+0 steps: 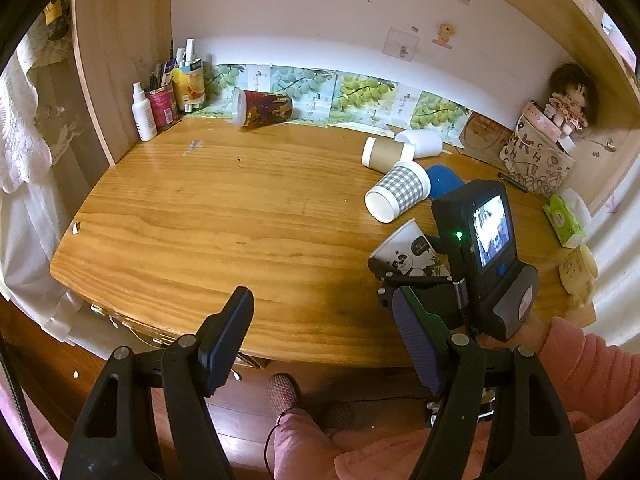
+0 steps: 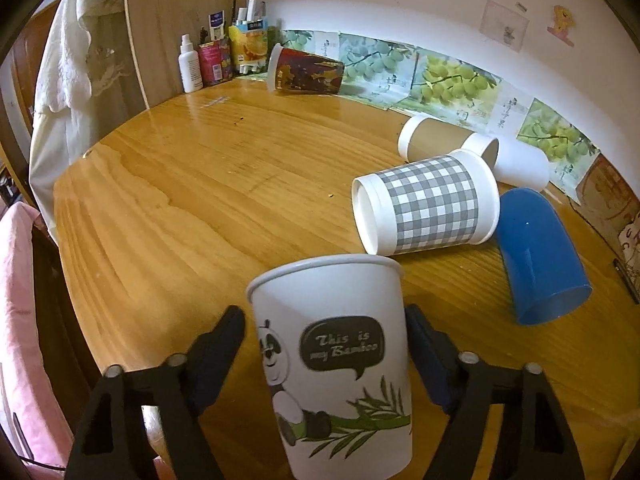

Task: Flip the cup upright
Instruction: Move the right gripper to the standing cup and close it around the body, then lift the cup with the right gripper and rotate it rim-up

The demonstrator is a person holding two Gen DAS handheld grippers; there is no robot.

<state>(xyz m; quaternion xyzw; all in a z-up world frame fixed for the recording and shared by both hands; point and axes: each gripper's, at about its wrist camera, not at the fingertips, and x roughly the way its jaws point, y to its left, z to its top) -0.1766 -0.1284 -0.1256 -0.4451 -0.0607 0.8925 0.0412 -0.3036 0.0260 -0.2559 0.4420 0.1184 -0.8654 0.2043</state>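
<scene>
A white panda paper cup point(image 2: 336, 364) stands between the fingers of my right gripper point(image 2: 326, 344), mouth up and tilted a little; the pads sit close to its sides, and contact cannot be told. It also shows in the left wrist view point(image 1: 408, 254), in front of the right gripper's body point(image 1: 476, 256). A grey-checked cup point(image 2: 428, 208) point(image 1: 400, 196), a brown-sleeved cup point(image 2: 444, 138) point(image 1: 386, 154), a blue cup point(image 2: 536, 252) point(image 1: 442, 180), a white cup point(image 2: 520, 164) point(image 1: 422, 142) and a dark red cup point(image 2: 306, 70) point(image 1: 264, 108) lie on their sides. My left gripper point(image 1: 320, 336) is open and empty over the desk's front edge.
The wooden desk point(image 1: 224, 216) has a spray bottle point(image 1: 143, 114) and pen holders point(image 1: 176, 88) at the back left. A patterned bag with a doll point(image 1: 536, 152), a tissue pack point(image 1: 564, 222) and a yellow mug point(image 1: 580, 276) stand at the right. A white cloth point(image 2: 68, 68) hangs left.
</scene>
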